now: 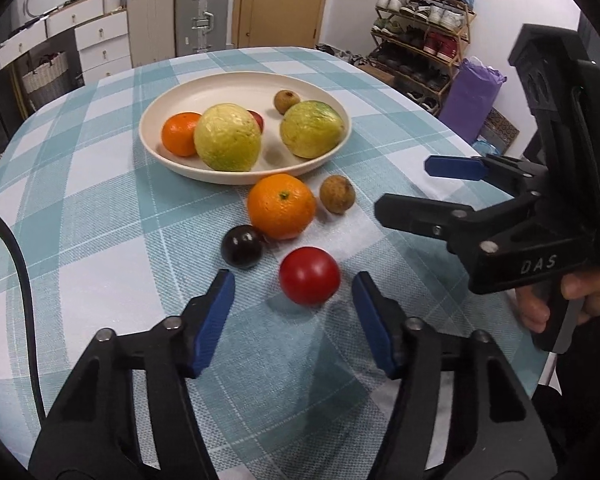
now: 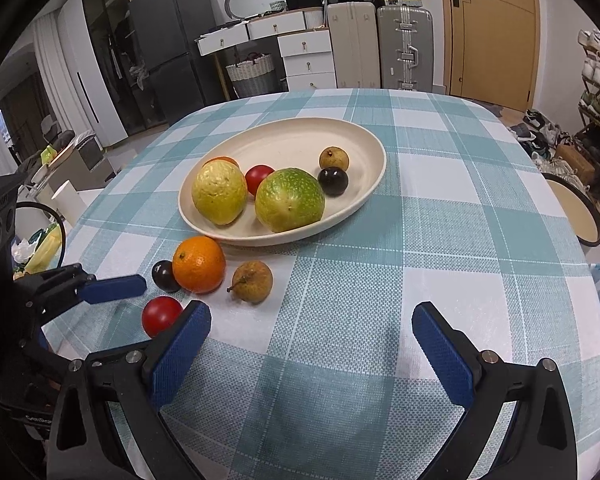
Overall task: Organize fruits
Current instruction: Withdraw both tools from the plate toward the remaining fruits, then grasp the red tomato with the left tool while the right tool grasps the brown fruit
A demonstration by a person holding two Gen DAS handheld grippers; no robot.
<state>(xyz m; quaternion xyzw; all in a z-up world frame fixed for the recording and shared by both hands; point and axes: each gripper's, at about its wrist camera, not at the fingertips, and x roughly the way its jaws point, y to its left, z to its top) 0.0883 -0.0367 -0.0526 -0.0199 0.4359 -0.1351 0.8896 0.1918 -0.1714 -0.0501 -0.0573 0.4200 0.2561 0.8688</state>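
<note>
1. The red tomato [image 1: 309, 275] lies on the worktop [image 1: 100, 208], just ahead of the left hand-held gripper [image 1: 293, 292], apparently between its part-open, empty pads.
2. It is round, with no long axis.
3. The right hand-held gripper [image 2: 311, 326] hangs wide open, empty, farther off.
4. The plate [image 1: 236, 84] sits beyond; shoe rack [image 1: 420, 28] behind.

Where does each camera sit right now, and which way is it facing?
Left wrist: on the left gripper, angled down at the red fruit ahead of its open jaws; the right gripper and a hand show at right.
Right wrist: on the right gripper, angled down at bare tablecloth, plate beyond; left gripper at left.
Shared: plate, orange, red fruit.
</note>
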